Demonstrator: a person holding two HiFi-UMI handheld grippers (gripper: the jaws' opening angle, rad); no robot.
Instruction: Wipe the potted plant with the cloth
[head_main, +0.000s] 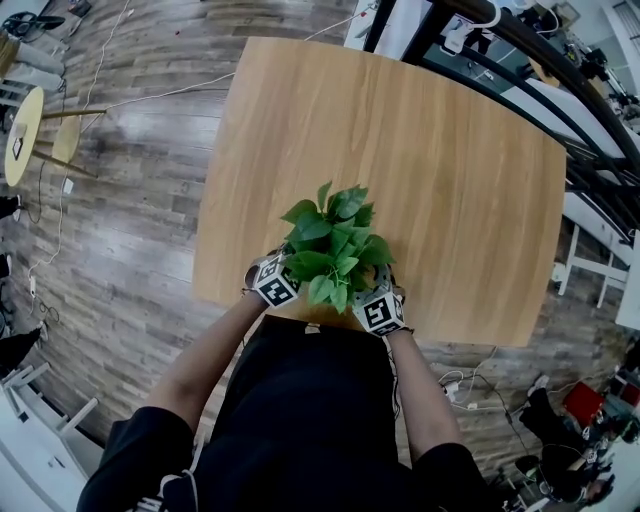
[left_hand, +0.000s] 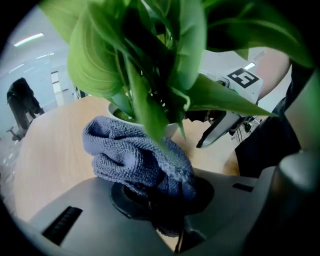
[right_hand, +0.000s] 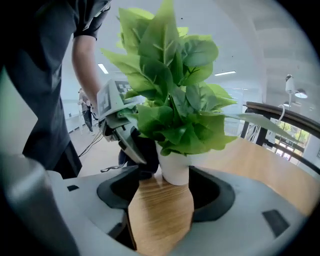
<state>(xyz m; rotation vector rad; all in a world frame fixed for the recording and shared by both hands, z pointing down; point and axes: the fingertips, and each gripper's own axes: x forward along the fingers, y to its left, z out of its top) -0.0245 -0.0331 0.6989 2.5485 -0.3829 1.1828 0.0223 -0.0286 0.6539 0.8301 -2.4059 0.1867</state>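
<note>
A brown wood floor (head_main: 130, 200) lies all around a big, light wood table (head_main: 450, 200). The potted plant (head_main: 335, 245) stands on the table, close to the near edge, right in front of the person.

On the left side of the plant is the left gripper (head_main: 275, 282). Its jaws are squeezed tight on a blue-grey cloth (left_hand: 135, 157). The cloth bunches up out of the jaws, under the leaves and just beside the white pot (right_hand: 175, 167).

On the right side of the plant is the right gripper (head_main: 380, 310). Its jaws are wide apart and hold nothing. The pot stands right at their mouth, very near one jaw. I cannot tell if it touches.

I think the wiping is only just starting. The cloth is at the plant, down low by the pot. Next, the cloth should slide softly along a leaf or round the pot. The right gripper could steady the pot so it does not tip off the edge.

The head view hides the cloth and the pot under the leaves. Only the left gripper view shows the cloth's colour and the tight hold on it. Only the right gripper view shows the whole pot on the table.
</note>
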